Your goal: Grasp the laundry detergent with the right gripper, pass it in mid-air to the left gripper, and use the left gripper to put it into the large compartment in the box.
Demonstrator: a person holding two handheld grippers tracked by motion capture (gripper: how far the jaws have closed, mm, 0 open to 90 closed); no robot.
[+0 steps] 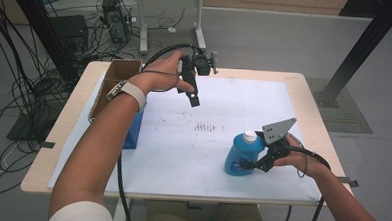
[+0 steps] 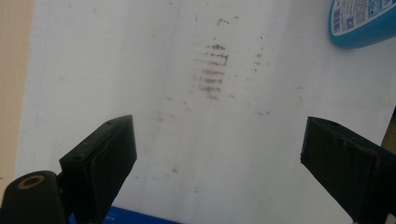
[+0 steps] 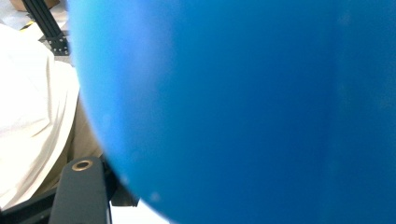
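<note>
Overhead and left-claw cameras share the blue bottle.

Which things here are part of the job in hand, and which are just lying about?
In the job:
- blue bottle with a white cap, standing on the white sheet
- right gripper, jaws at the bottle's side
- left gripper, jaws open, raised over the sheet

Lying about:
- cardboard box at the table's left edge
- blue box beside it
- cables on the floor
</note>
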